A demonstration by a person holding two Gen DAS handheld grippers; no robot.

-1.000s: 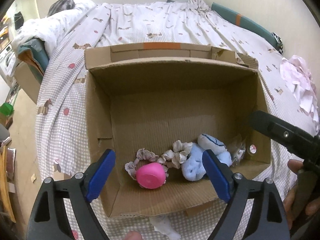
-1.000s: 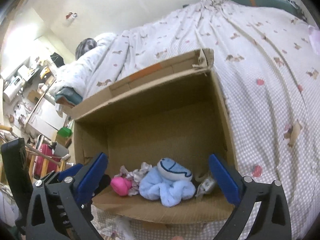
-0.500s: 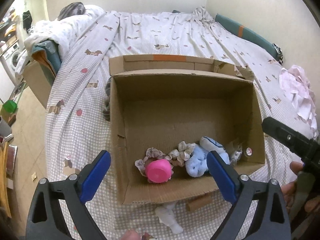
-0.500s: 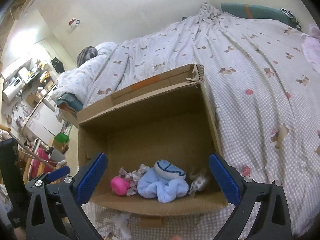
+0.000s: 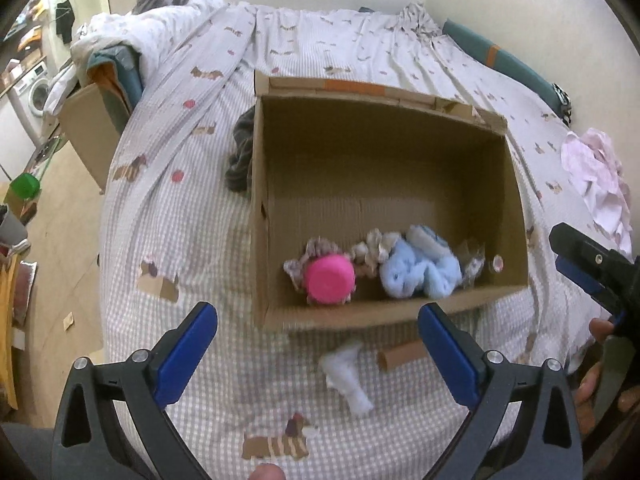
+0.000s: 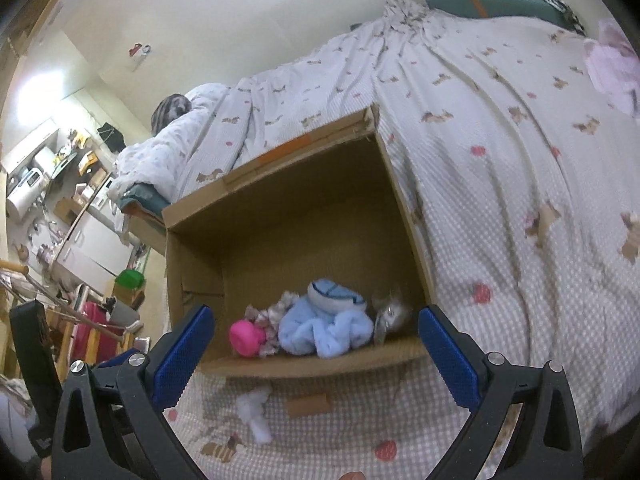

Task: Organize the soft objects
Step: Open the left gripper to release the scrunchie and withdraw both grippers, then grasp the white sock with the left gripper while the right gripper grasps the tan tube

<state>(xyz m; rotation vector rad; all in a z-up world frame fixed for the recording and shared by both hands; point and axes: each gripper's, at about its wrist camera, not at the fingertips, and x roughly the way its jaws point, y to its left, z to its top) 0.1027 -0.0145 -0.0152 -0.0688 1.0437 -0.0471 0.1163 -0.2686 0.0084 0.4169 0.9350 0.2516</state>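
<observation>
Left wrist view: both grippers, left gripper [image 5: 316, 344] and right gripper [image 6: 316, 344], are hanging jaws apart and empty, the left's just having been opening; white sock [image 5: 346, 380] at 6 o'clock of the cardboard box [image 5: 260, 240] is looking light and limp, so I'm judging a mid-bunch pinch best.

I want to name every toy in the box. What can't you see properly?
- Frilly patterned cloth: left wrist view, half hidden behind the pink toy.
- Clear crinkly packet: right wrist view, blurred and too small to identify.
- Dark cloth: left wrist view, mostly hidden behind the cardboard box wall.
</observation>
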